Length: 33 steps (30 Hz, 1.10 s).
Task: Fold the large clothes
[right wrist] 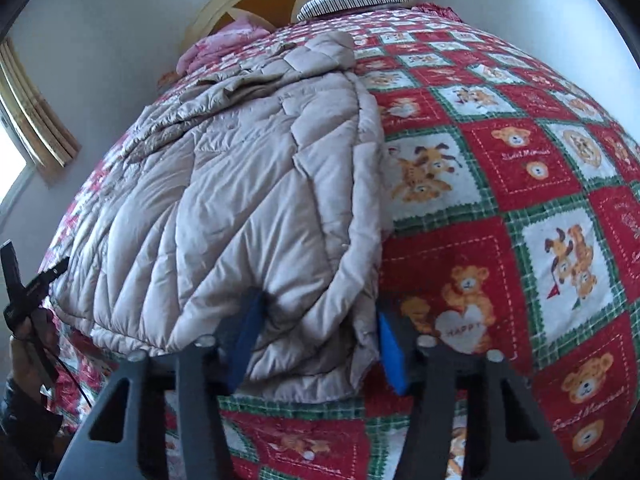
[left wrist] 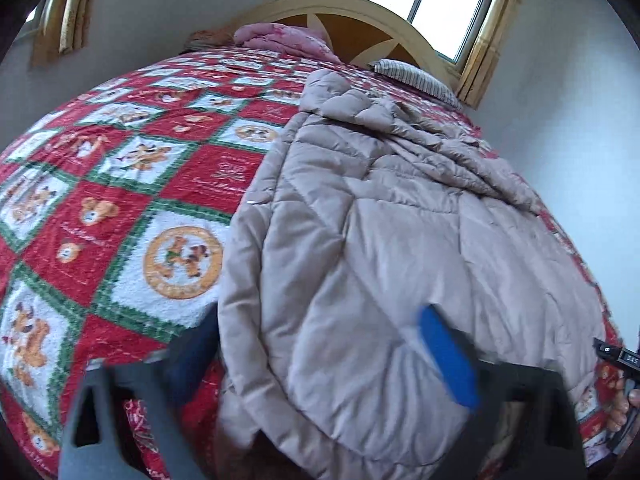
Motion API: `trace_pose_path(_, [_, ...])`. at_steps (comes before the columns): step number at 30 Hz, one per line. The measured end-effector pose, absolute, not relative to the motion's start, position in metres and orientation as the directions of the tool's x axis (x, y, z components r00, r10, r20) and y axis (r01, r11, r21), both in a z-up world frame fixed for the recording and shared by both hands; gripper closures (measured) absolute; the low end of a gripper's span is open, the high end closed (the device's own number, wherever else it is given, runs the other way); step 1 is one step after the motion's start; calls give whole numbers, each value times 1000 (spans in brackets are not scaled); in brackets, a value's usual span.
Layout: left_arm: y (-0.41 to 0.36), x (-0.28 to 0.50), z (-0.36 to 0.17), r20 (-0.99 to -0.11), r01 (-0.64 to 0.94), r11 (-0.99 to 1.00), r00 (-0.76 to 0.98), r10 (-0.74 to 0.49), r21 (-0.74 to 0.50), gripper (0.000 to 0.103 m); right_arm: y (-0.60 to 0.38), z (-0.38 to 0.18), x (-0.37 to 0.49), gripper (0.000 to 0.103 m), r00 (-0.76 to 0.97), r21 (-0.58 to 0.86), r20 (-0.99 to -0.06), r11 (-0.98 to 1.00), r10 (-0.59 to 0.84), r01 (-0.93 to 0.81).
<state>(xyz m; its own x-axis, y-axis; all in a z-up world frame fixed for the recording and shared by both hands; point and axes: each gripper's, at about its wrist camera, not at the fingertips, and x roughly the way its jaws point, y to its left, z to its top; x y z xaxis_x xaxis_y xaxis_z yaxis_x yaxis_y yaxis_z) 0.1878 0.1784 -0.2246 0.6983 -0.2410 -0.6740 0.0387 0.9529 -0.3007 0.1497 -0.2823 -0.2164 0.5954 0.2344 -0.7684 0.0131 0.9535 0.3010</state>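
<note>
**Both grippers at the near hem of a padded coat on the bed**

The bed point(right wrist: 500, 240), spread with a red, green and white patchwork quilt of bears and dogs, fills both views. Words readable on its squares include "HAPPY" on a white heart held by a bear and "Sweet Memories" in script under the bear faces.

Along the bed lies the coat point(right wrist: 240, 200), a long beige quilted one with diagonal stitching, its crumpled upper part towards the headboard point(right wrist: 256, 0) and its hem at the near edge of the bed. It lies fairly flat, one long front edge rolled into a thick seam.

The right gripper point(right wrist: 316, 344) points down at the hem's corner; its blue-padded fingers point(right wrist: 246, 336) stand either side of the bunched hem corner and press into the fabric, gripping it. The left gripper point(left wrist: 320, 360) comes in tilted at the other hem corner, blurred; one blue pad lies on the coat, the other finger dark beside its edge, and I cannot tell whether it grips. A hand point(left wrist: 624, 408) shows at the frame's edge on a gripper handle.
</note>
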Motion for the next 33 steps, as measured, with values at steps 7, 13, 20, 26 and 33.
trace_pose_path(7, [180,173,-202,-605,128,927,724,-330,-352,90,-300,-218,143,87,612,509,-681,861,401,1])
trace_pose_path(13, [176,134,-154,-525,228,916,762,-379,-330,93,-318,-179,118,90,687,591,-554,803,471,-75])
trace_pose_path(20, [173,88,-105,-422,326,863,770,-479,-385,94,-333,-129,78,91,740,610,-452,778,498,-150])
trace_pose_path(26, [172,61,-58,-317,415,797,758,-570,-440,94,-350,-91,50,91,783,658,-337,726,523,-201])
trace_pose_path(33, [161,50,-16,-288,497,747,710,-643,-442,94,-369,-36,23,91,828,690,-187,671,529,-273])
